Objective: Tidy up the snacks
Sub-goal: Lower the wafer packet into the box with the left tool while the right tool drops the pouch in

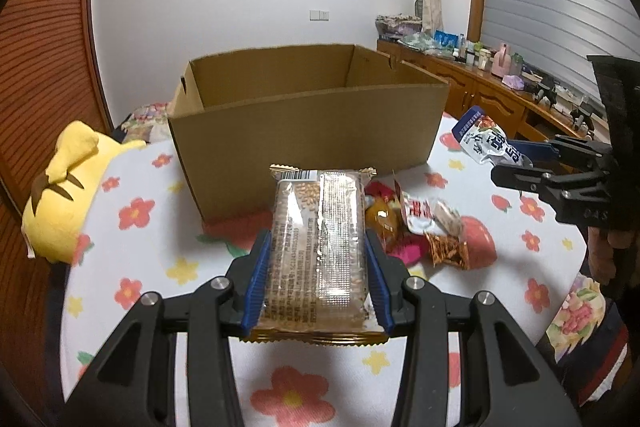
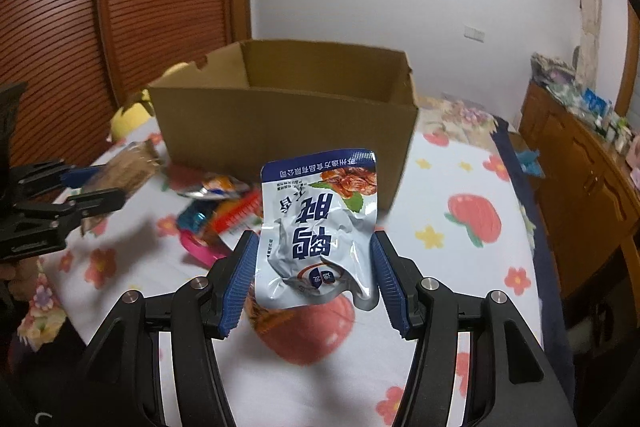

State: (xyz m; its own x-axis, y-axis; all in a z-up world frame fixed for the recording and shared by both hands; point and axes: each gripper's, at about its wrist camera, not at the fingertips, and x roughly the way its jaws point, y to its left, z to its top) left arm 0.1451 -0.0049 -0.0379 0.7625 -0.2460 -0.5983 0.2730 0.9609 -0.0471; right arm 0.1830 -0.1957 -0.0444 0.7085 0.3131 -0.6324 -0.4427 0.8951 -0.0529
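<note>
An open brown cardboard box [image 1: 304,123] stands on the flowered bedsheet [image 1: 132,267]; it also shows in the right wrist view [image 2: 280,131]. My left gripper [image 1: 318,279] is shut on a clear, gold-edged cracker pack [image 1: 320,247], held above the sheet in front of the box. My right gripper [image 2: 314,275] is shut on a crumpled white and blue snack pouch [image 2: 320,231], also held up in front of the box. A small pile of loose snacks [image 1: 416,227] lies on the sheet by the box; it also shows in the right wrist view [image 2: 216,215].
A yellow plush toy [image 1: 68,195] lies left of the box. A wooden cabinet [image 1: 480,91] with bottles and clutter runs along the right. A slatted wooden door [image 2: 120,7] is behind on the left. The right gripper [image 1: 516,163] with its pouch [image 1: 480,139] shows at the right of the left view.
</note>
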